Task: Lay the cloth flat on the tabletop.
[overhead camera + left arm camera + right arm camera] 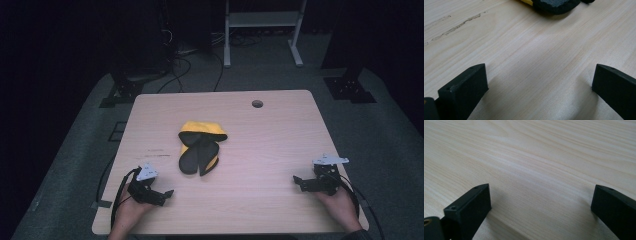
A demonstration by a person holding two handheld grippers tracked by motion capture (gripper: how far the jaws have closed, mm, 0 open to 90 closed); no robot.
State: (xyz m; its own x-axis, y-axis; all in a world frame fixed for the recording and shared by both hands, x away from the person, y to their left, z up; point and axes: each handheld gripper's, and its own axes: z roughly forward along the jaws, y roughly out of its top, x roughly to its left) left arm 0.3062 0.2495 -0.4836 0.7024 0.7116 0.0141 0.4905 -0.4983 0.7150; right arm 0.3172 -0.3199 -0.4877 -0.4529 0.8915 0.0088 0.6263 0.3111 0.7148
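Note:
A crumpled yellow and black glove (200,146) lies in the middle of the light wooden table (270,145). My left gripper (167,194) rests near the table's front left, open, with bare wood between its jaws. Its own camera catches the glove's black edge (556,5) at the top, well beyond the open left gripper (540,75). My right gripper (299,182) sits at the front right, held by a hand, pointing toward the table's middle. Through its camera the right gripper (541,195) stands open over plain wood.
A round cable hole (257,103) is cut in the table's far side. Scuff marks (456,26) streak the wood left of the glove. Beyond the table stand a white frame (262,22), dark equipment stands (350,85) and cables on a grey carpet.

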